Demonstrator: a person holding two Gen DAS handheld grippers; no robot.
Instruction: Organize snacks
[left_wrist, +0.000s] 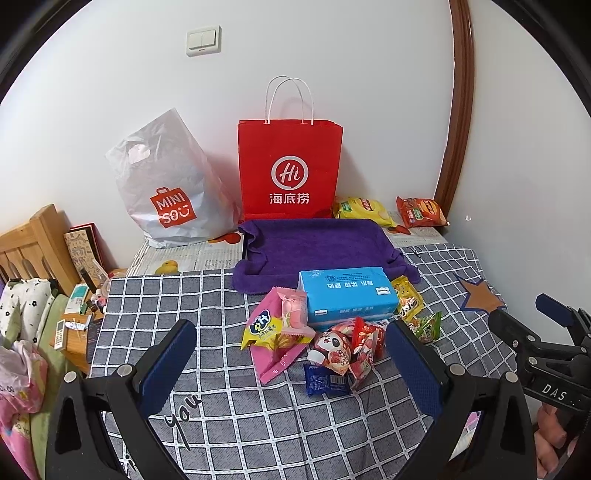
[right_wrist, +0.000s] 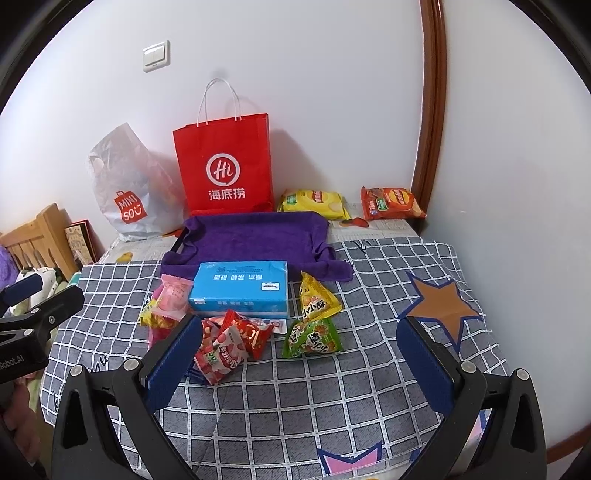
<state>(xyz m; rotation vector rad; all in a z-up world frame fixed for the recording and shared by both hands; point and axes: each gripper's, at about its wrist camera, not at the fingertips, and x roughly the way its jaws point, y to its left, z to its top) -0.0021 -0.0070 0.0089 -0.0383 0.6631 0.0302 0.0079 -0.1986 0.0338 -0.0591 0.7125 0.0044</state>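
My left hand-held gripper (left_wrist: 291, 354) and right hand-held gripper (right_wrist: 299, 350) hover wide apart, empty, over the snack packets (left_wrist: 332, 343) on the checked cloth (left_wrist: 258, 424). A blue tissue pack (left_wrist: 347, 295) lies between the packets and the purple towel (left_wrist: 314, 243); a red paper bag (left_wrist: 290, 170) stands behind.

red bag (left_wrist: 290, 170), purple towel (left_wrist: 317, 247), grey checked cloth (left_wrist: 258, 424).

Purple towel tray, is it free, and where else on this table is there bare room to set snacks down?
The purple towel tray is bare. Also free: the checked cloth between both open grippers and the snack pile, and the stretch around the brown star. It's crowded from the blue tissue pack forward through the small packets, and along the wall by the bags.
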